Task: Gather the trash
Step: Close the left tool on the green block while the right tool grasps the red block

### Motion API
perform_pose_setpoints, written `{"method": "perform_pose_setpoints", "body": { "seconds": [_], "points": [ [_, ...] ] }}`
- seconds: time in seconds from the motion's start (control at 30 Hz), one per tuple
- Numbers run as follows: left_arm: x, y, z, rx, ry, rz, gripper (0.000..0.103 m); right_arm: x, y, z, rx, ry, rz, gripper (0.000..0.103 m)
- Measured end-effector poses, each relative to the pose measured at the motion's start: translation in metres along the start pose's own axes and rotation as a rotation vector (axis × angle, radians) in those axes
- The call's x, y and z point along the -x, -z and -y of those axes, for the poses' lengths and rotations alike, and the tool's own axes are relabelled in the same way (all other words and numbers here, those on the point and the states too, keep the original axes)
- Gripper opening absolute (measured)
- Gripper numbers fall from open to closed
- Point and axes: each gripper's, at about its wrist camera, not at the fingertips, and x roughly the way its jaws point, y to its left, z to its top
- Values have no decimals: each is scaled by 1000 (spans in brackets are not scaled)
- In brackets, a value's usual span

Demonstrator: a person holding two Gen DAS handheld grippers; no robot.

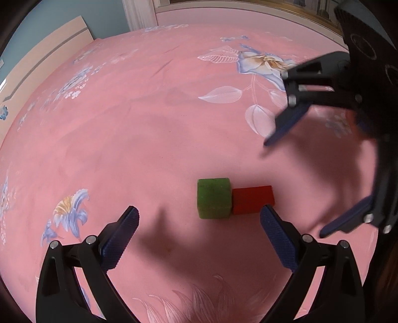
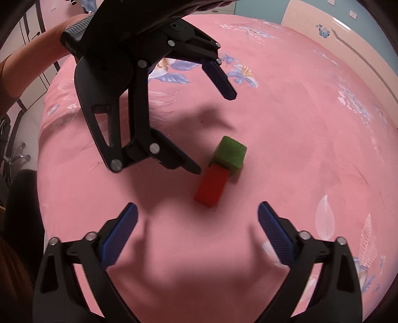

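A green cube (image 1: 214,198) and a flat red block (image 1: 253,199) lie touching each other on the pink floral bedspread (image 1: 149,124). My left gripper (image 1: 199,216) is open and empty, just short of the two blocks, with its right finger beside the red block. My right gripper (image 1: 293,188) is open and empty, above and to the right of the blocks. In the right wrist view the green cube (image 2: 230,154) and red block (image 2: 211,186) lie ahead of my open right gripper (image 2: 197,213). The left gripper (image 2: 216,131) hangs open over them.
The bed fills both views. A beige headboard panel (image 1: 42,62) and a blue wall stand at the far left. A white curtain (image 1: 139,12) hangs at the back. A person's arm (image 2: 32,64) and white cabinets show at the left of the right wrist view.
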Motion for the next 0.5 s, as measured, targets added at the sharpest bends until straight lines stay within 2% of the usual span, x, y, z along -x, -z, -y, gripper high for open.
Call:
{"method": "perform_pose_setpoints", "body": {
  "seconds": [0.13, 0.43, 0.5],
  "points": [
    [-2, -1, -2, -11, -5, 0, 99, -12, -2, 3, -6, -5, -11, 81],
    [-12, -8, -3, -19, 6, -3, 99, -24, -4, 12, -15, -35, -8, 66],
    [-14, -11, -4, -13, 7, -1, 88, -24, -5, 14, -14, -33, -5, 64]
  ]
}}
